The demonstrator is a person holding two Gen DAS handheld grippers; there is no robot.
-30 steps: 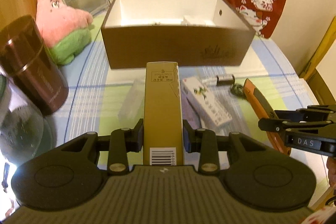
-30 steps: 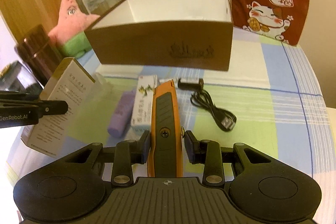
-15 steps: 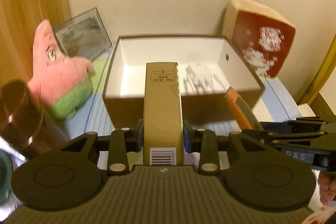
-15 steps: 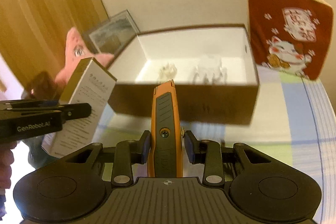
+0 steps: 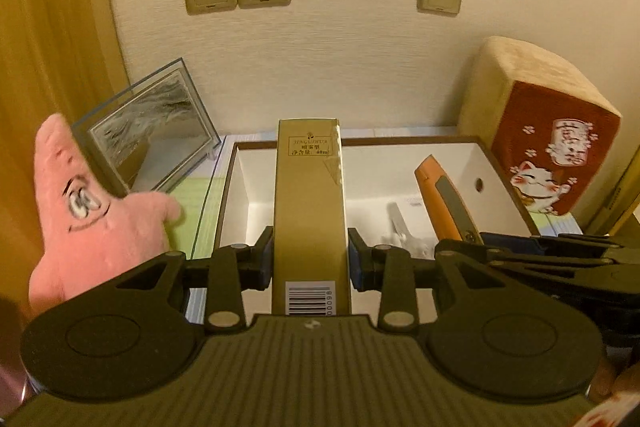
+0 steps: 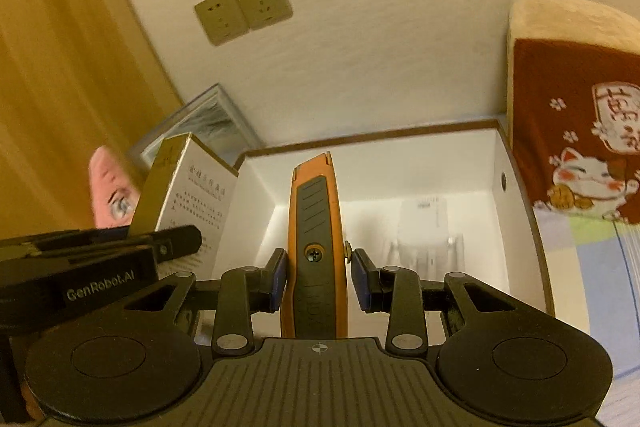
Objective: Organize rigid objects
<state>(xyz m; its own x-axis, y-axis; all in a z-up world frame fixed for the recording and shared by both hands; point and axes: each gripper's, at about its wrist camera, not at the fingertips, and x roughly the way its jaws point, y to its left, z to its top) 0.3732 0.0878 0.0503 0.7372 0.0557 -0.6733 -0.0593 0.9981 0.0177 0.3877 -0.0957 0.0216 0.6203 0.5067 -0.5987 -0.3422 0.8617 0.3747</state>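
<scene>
Both your grippers have risen from the table and are now hanging over the open box (image 5: 236, 187). Your left gripper (image 5: 310, 261) is clamping the gold carton (image 5: 310, 195); your right gripper (image 6: 318, 277) is gripping the orange knife (image 6: 316, 211). White items (image 6: 430, 227) are lying inside, beside a pink plush (image 5: 92, 211) and red cushion (image 6: 576, 123).

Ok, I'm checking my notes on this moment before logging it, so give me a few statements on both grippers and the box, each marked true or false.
1. The left gripper holds a tall gold carton. True.
2. The right gripper is empty. False: it is shut on an orange utility knife.
3. The brown box has a white interior. True.
4. The pink plush lies inside the box. False: it sits outside, to its left.
</scene>
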